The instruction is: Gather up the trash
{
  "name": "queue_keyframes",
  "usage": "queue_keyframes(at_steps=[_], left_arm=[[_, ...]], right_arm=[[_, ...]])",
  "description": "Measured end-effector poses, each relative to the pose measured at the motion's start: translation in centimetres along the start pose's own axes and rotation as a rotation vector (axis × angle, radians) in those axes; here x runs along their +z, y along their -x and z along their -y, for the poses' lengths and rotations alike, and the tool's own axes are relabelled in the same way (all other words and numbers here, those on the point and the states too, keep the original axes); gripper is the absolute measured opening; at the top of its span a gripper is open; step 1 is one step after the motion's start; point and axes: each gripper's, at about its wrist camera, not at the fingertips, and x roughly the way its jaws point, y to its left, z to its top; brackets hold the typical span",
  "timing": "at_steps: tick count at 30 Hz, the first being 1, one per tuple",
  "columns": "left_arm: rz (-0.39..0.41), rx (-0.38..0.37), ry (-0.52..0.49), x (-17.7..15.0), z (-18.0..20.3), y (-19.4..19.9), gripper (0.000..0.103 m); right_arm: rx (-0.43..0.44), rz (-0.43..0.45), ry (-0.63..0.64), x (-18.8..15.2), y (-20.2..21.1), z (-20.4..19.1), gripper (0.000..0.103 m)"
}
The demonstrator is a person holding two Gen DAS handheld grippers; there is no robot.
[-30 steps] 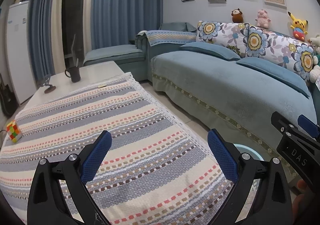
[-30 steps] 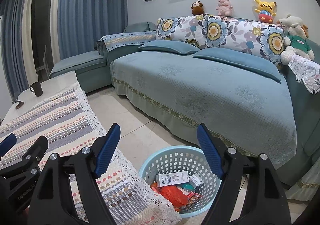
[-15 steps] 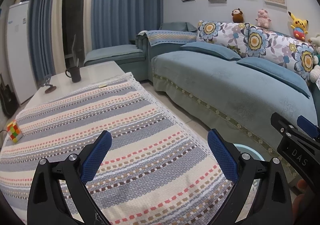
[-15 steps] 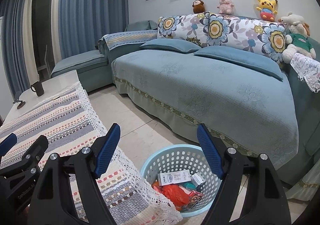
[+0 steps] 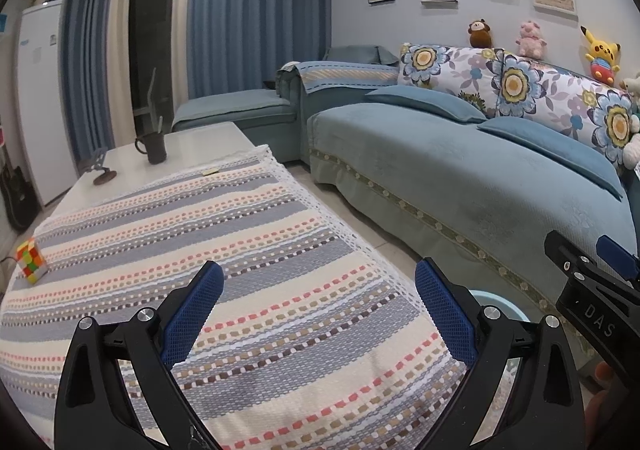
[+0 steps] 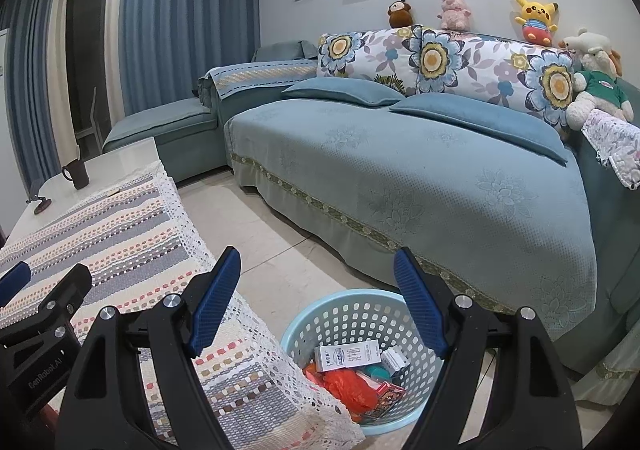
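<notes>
Both tools empty, jaws wide: left tool (image 5: 316,314) above the striped surface (image 5: 256,250), right tool (image 6: 316,300) above the basket (image 6: 360,314) holding trash (image 6: 348,382). Collection looks finished; next, scan for leftovers.

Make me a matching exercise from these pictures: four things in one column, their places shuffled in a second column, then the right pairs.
Things
1. dark mug
2. puzzle cube
3. white carton
4. yellow plush toy

Places
A. on top of the sofa back
B. inside the pale blue basket on the floor
C. on the bare white end of the table
D. on the striped tablecloth, near its left edge

Pairs: 1-C, 2-D, 3-B, 4-A
</notes>
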Motion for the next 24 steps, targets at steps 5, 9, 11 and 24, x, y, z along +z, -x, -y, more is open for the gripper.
queue_keyframes(at_steps=[5, 9, 11, 24], left_arm=[[0.0, 0.002, -0.001, 0.03, -0.02, 0.0, 0.094], [-0.001, 0.006, -0.002, 0.08, -0.08, -0.05, 0.094], [0.0, 0.006, -0.002, 0.09, -0.2, -0.04, 0.094], [-0.002, 0.009, -0.002, 0.08, -0.22, -0.01, 0.094]], right_arm=[[0.001, -0.001, 0.001, 0.05, -0.02, -0.03, 0.075], [0.0, 0.0, 0.008, 0.12, -0.07, -0.21, 0.075], [0.001, 0.001, 0.011, 0.13, -0.1, -0.21, 0.075], [0.007, -0.007, 0.011, 0.18, -0.42, -0.25, 0.075]])
